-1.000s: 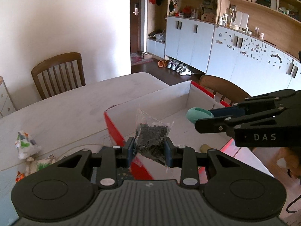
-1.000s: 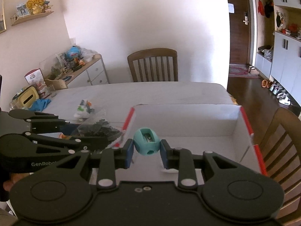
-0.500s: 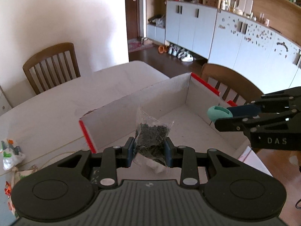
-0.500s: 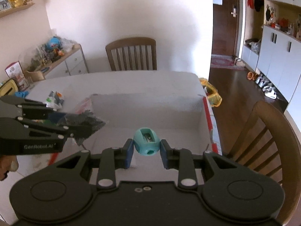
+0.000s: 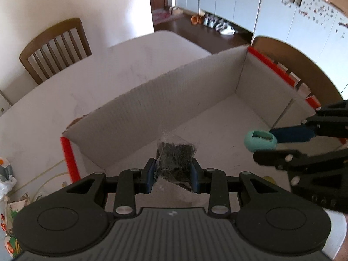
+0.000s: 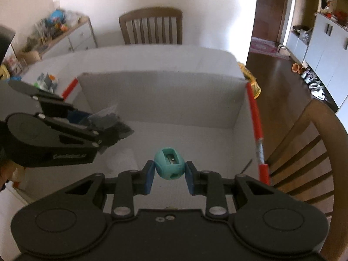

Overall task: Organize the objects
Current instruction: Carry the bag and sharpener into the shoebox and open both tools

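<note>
A clear plastic bag of dark bits is clamped between the blue pads of the left gripper, held over the near end of the open white cardboard box. Beside it, the right gripper is closed on a teal pencil sharpener, also above the box floor. The box sits on a pale table, with other packets left outside it. The risk, as I judge it: the two tools are near one another and could knock together on release, and the rounded sharpener may bounce or roll.
</note>
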Action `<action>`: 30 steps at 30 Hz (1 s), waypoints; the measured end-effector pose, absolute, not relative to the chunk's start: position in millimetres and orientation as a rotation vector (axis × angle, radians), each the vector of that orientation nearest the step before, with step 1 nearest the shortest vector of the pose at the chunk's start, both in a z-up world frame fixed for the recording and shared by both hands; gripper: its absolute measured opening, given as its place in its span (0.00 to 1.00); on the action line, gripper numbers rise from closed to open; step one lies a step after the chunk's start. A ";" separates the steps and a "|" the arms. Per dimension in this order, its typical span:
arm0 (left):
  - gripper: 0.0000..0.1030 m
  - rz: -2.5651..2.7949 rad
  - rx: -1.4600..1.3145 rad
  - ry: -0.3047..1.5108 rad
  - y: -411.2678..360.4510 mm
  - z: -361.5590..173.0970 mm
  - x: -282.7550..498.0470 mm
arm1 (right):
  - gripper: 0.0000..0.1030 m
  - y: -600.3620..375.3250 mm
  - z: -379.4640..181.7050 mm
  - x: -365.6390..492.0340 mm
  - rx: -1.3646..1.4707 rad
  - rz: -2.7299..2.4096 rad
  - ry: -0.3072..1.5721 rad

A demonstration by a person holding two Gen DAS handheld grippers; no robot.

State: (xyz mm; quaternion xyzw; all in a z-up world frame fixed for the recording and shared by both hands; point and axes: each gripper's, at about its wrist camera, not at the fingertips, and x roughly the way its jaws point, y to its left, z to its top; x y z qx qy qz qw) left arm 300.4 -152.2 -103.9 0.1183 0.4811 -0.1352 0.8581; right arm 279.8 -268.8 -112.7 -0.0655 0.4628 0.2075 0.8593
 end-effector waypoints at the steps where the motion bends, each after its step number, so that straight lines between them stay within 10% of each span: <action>1: 0.32 -0.279 0.251 1.025 -152.9 -107.2 303.9 | 0.27 -265.5 -115.7 281.6 -0.149 0.436 0.981; 21: 0.33 -0.252 0.241 1.173 -152.0 -136.0 336.2 | 0.29 -239.5 -148.3 292.5 -0.232 0.403 1.163; 30: 0.61 -0.276 0.193 1.117 -144.7 -127.3 327.0 | 0.35 -251.0 -138.1 293.4 -0.179 0.423 1.137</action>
